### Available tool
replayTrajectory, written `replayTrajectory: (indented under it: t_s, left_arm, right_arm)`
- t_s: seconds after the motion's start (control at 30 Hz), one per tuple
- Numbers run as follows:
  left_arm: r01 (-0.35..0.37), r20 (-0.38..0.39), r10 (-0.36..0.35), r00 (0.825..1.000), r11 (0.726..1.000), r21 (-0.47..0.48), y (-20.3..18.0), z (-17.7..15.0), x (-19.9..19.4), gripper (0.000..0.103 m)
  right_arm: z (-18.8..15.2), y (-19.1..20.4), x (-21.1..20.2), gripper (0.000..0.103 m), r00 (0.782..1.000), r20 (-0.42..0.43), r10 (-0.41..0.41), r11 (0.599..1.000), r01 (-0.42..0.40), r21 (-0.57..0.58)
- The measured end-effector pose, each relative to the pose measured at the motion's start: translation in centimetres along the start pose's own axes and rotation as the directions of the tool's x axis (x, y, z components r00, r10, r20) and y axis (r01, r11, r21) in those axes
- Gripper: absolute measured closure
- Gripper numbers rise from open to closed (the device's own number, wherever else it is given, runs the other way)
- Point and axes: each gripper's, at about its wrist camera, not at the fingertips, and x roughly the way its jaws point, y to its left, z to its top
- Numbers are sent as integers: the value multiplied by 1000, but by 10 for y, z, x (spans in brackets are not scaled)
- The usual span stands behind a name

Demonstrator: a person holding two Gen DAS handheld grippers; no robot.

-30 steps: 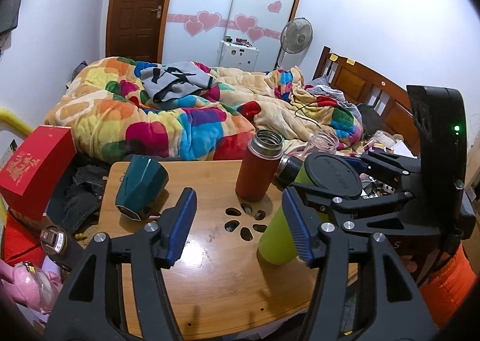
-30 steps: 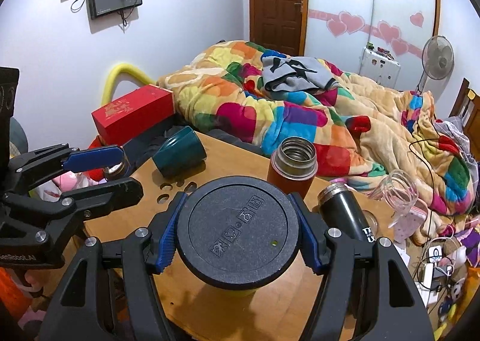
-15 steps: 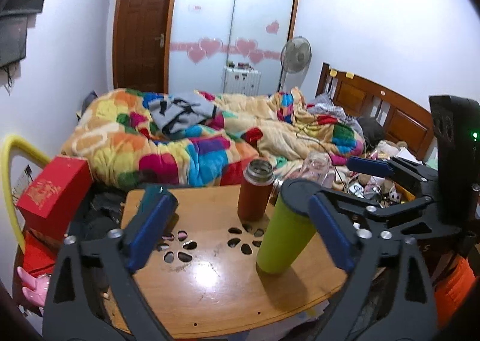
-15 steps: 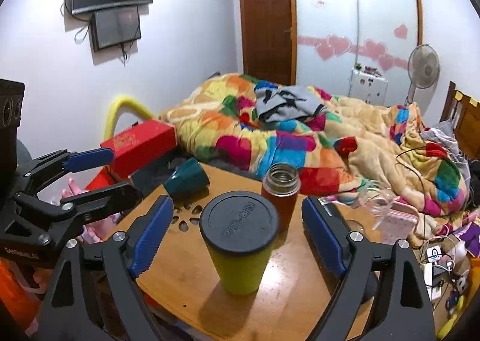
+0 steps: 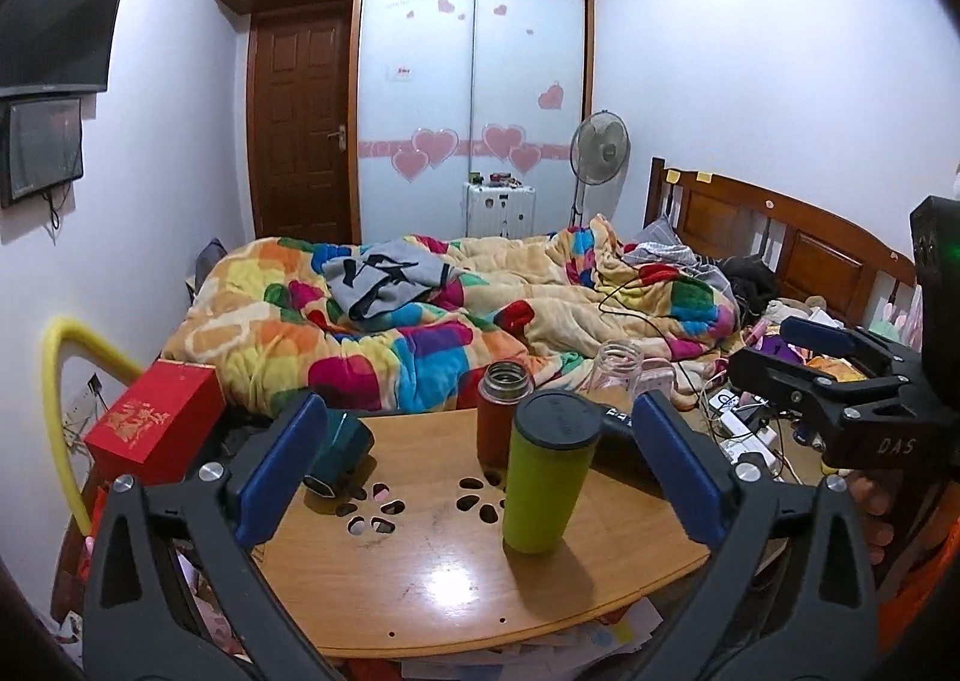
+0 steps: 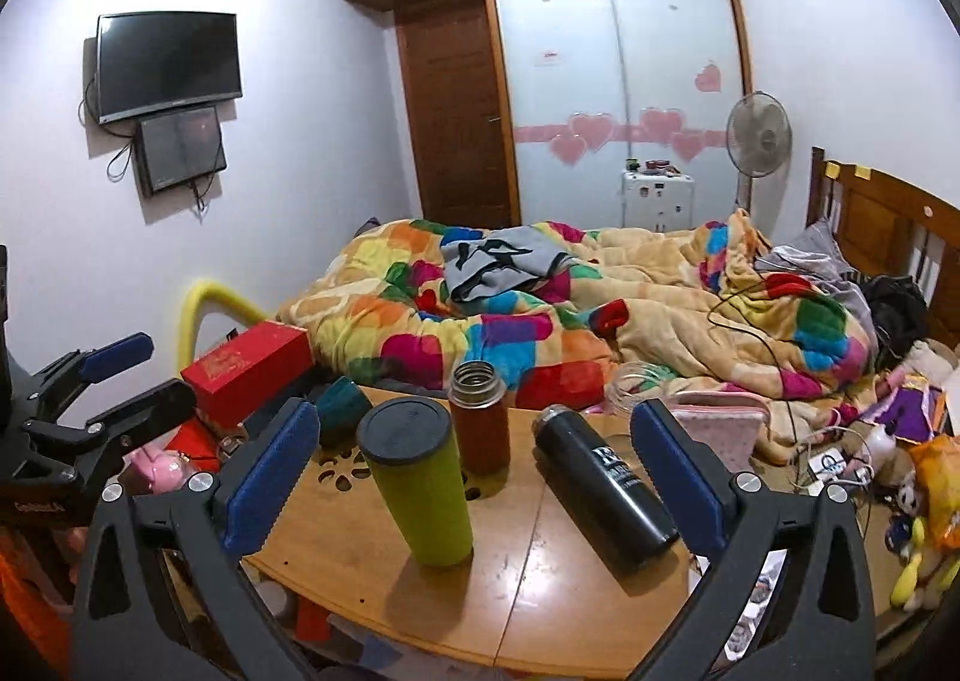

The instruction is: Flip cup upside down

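Both the right gripper (image 6: 474,471) and left gripper (image 5: 480,468) have withdrawn, jaws wide and empty, leaving the green cup (image 6: 420,486) standing base-up near the table's (image 6: 540,609) front edge, so the flip appears complete.

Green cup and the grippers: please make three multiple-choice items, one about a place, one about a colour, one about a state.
1. The green cup stands on: A the bed; B the wooden table; C the red box.
2. The right gripper has pads coloured: A blue; B red; C white.
3. The right gripper is: A shut on the cup; B shut on a bottle; C open.
Answers: B, its base rests on the tabletop; A, both pads show blue; C, the jaws stand wide apart, touching nothing.
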Motion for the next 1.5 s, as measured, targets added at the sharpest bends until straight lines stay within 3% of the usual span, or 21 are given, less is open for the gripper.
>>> replayTrajectory:
  t_s: [0.43, 1.5]
  left_arm:
    - [10, 25, -11, 1000, 1000, 9, -17, 0, -15, 0]
    - [16, 39, -16, 999, 1000, 4, -13, -3, -15, 0]
  right_arm:
    - [-12, -5, -35, 0, 998, 34, -52, 998, 51, 47]
    - [-4, 1, -44, 0, 997, 57, -46, 997, 42, 69]
